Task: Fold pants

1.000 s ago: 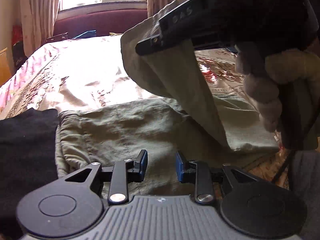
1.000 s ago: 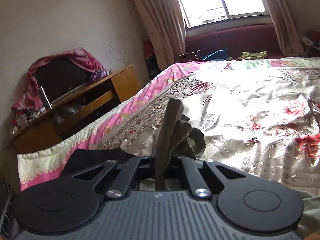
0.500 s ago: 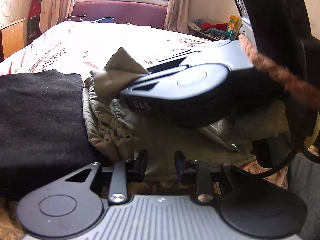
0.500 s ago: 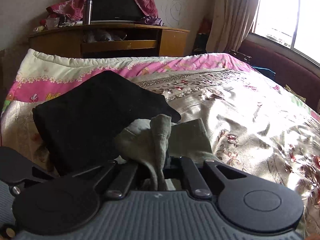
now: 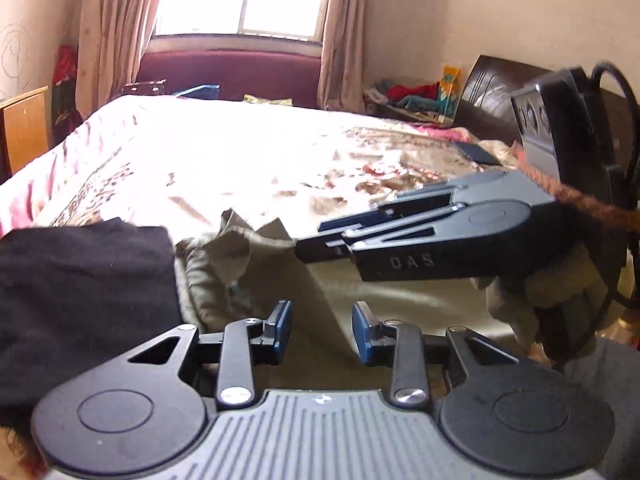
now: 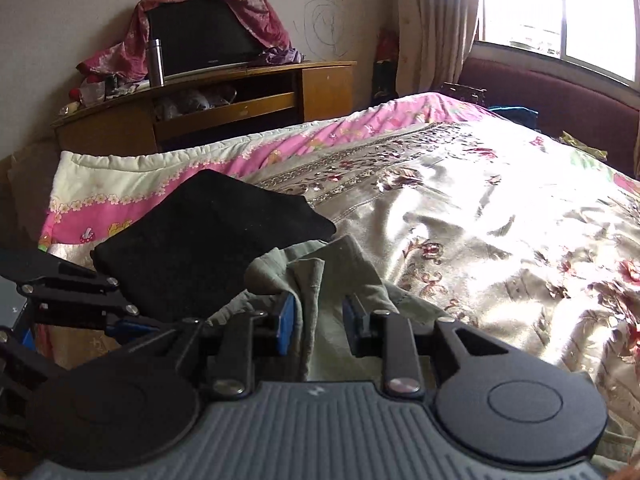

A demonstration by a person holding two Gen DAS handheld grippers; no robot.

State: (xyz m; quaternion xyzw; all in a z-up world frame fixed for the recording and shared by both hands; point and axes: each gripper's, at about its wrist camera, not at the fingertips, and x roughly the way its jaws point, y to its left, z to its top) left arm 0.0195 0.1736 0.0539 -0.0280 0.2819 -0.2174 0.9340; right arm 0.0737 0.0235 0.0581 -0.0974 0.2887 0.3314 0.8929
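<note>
Right gripper (image 6: 318, 322) at the lower centre of its own view, jaws opening now, blue pads parted with a fold of the olive pants (image 6: 316, 280) standing up between them. The cloth brushes the left pad while the right pad sits clear of it, so the grip is released, not clenched. The rest of the pants lies bunched on the bed (image 6: 500, 208) just beyond the fingertips, pressed against a folded black garment (image 6: 208, 240) at centre left.

Over to the left wrist view: left gripper (image 5: 322, 330) low in the frame, jaws also opening, both blue pads apart and gripping nothing (the pants fabric (image 5: 280, 280) lies flat beneath and between them). The right gripper (image 5: 420, 240) reaches in from the right side of this frame, its tips at the raised fold of pants in the centre. A gloved hand (image 5: 552, 292) holds it at the right edge. The black garment (image 5: 84, 292) fills the left side, touching the pants' crumpled edge.
</note>
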